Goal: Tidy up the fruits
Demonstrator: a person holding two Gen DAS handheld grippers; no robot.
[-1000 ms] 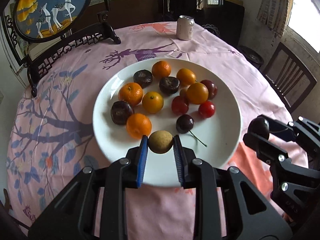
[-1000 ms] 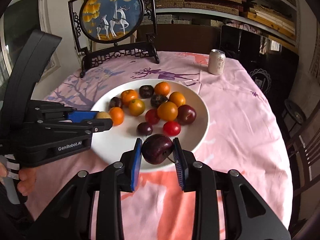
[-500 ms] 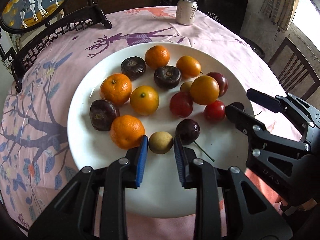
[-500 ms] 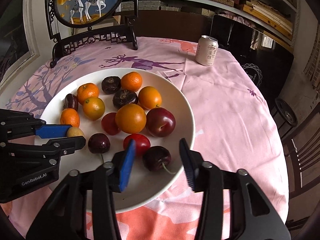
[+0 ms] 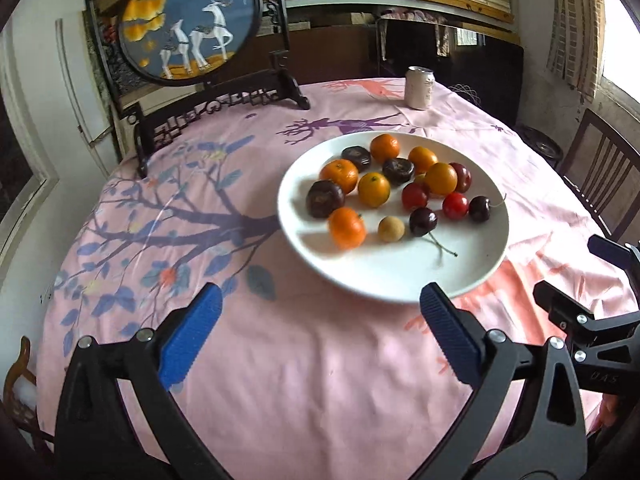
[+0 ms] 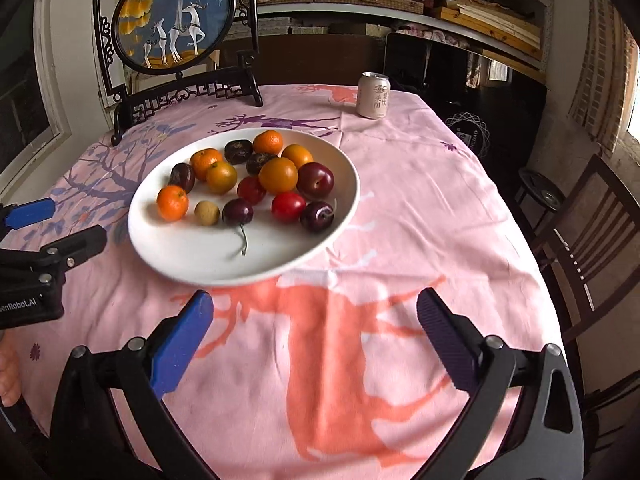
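A white plate [image 5: 400,280] [image 6: 192,256] on the pink tablecloth holds several fruits: oranges, dark plums, red tomatoes and cherries. A small tan longan [image 5: 391,229] [image 6: 207,213] lies near the plate's front beside a stemmed dark cherry [image 5: 423,221] [image 6: 237,212]. Another dark cherry [image 5: 479,209] [image 6: 317,216] lies at the right of the pile. My left gripper [image 5: 320,328] is open and empty, above the cloth in front of the plate. My right gripper [image 6: 312,328] is open and empty, also in front of the plate.
A drink can [image 5: 419,88] [image 6: 373,95] stands at the far side of the table. A framed round deer picture on a black stand [image 5: 192,20] [image 6: 172,28] stands at the back left. Wooden chairs [image 6: 592,240] stand to the right of the table.
Both grippers have opened wide and pulled back from the plate. The longan and the dark cherry they held now lie on the plate.
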